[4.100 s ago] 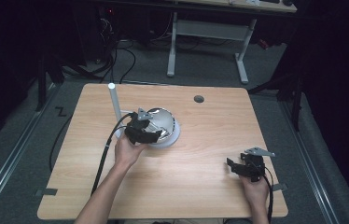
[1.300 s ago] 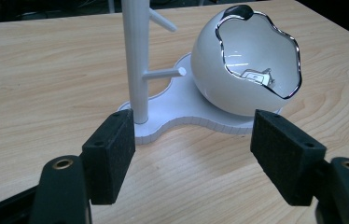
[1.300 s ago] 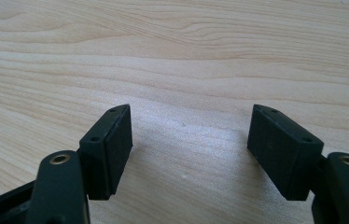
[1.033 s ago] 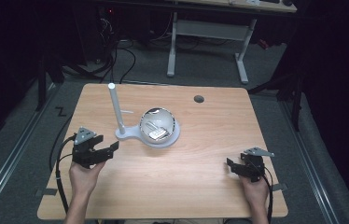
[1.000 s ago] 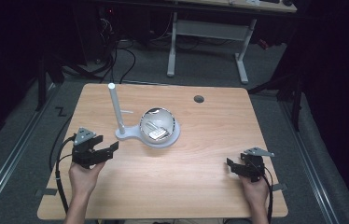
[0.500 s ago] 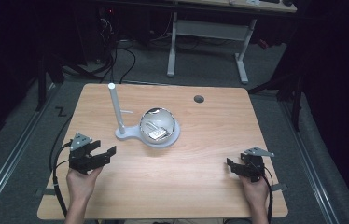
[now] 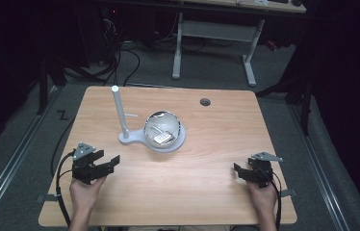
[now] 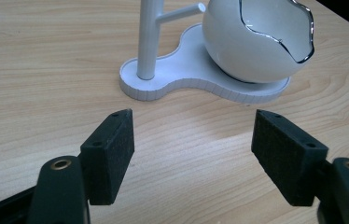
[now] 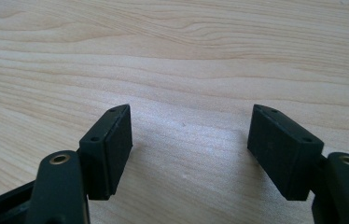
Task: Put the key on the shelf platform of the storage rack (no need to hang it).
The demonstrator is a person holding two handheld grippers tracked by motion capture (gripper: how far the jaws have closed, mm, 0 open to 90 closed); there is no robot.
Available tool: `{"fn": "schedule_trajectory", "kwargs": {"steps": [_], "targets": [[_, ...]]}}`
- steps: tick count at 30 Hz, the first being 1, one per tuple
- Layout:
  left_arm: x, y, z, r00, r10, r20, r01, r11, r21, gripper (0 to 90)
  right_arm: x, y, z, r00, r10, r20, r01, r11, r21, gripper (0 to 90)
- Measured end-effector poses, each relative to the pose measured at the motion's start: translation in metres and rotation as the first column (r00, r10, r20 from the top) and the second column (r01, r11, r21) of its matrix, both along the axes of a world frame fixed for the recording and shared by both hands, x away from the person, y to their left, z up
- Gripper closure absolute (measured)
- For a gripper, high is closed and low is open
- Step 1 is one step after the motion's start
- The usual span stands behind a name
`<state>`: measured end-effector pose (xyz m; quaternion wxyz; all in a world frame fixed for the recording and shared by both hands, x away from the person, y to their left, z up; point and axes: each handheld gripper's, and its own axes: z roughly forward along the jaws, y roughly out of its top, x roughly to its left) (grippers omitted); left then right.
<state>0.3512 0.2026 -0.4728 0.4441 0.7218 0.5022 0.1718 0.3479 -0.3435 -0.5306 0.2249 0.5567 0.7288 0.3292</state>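
Note:
A white stand (image 7: 135,140) with an upright post (image 7: 119,111) and a short side peg sits mid-table. On its base rests a white egg-shaped bowl (image 7: 163,129) with a silver rim, and a small pale object (image 7: 160,137) lies inside. In the left gripper view the post (image 8: 147,37) and bowl (image 8: 256,42) stand just beyond the jaws. My left gripper (image 7: 110,161) is open at the front left, nothing between its pads, also seen as the left gripper (image 8: 192,142). My right gripper (image 7: 238,170) is open over bare wood at the front right, also seen as the right gripper (image 9: 189,140).
The wooden table (image 7: 216,144) has a round cable hole (image 7: 205,102) near its back edge. Behind it stands a white desk frame (image 7: 216,33) on a grey floor, with cables on the left. Dark surroundings flank both sides.
My left gripper has drawn back from the bowl to the front left of the table and has kept drifting slightly toward the front edge. The right gripper has stayed put.

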Motion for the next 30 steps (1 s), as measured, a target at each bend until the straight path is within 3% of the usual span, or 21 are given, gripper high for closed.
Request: {"fn": "schedule_trajectory", "kwargs": {"steps": [30], "targets": [[0.0,-0.006,-0.032,0.9964,-0.006,-0.084,0.009,0.9994,0.034,30.2,0.0,0.0,0.0,1.0,0.002,-0.001,-0.002,1.0,-0.007,31.0]]}}
